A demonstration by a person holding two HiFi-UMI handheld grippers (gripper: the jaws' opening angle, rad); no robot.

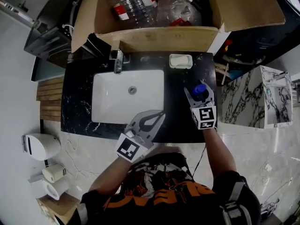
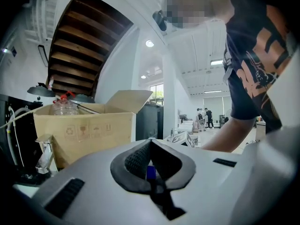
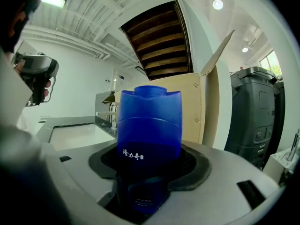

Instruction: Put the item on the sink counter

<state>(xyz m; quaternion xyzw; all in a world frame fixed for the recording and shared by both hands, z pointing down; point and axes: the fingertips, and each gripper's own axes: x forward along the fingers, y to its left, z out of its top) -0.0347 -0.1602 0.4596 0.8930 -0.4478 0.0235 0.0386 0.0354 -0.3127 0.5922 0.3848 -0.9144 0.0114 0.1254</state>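
A blue bottle stands upright between the fingers of my right gripper, which is shut on it over the right part of the black sink counter. In the right gripper view the blue bottle fills the middle, its lower body gripped between the dark pads, its cap end pointing away. I cannot tell whether its base touches the counter. My left gripper hovers at the counter's front edge, near the white basin. Its jaws are shut with nothing held, and its tips meet in the left gripper view.
An open cardboard box with clear plastic bottles stands behind the counter. A faucet and a soap dish sit at the counter's back. A marble-patterned block stands to the right. A white dispenser and paper rolls are at the left.
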